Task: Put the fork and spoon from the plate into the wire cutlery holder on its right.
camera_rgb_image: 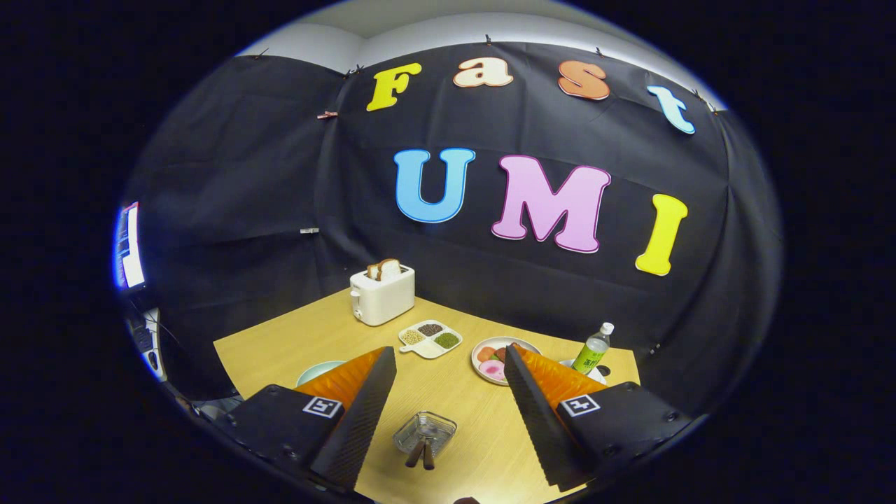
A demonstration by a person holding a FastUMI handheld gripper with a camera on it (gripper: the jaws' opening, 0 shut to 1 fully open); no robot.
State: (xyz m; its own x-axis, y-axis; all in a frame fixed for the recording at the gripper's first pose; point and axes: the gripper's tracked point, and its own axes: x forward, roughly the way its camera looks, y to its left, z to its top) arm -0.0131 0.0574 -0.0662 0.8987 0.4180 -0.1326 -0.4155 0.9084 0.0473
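My gripper (449, 350) hangs open high above the wooden table (294, 343), with nothing between its fingers. Down between the fingers, near the table's front edge, stands the wire cutlery holder (425, 428). Two dark utensil handles (421, 453) lean out of it toward me; their heads are too small to tell fork from spoon. To the holder's left, a pale green plate (319, 369) peeks out from behind the left finger, which hides most of it.
Beyond the fingers, a white toaster (381, 294) holding bread stands at the back. Nearer are a divided dish of grains (430, 338), a plate of food (490, 357) and a green bottle (593, 348). A screen (128, 246) glows far left.
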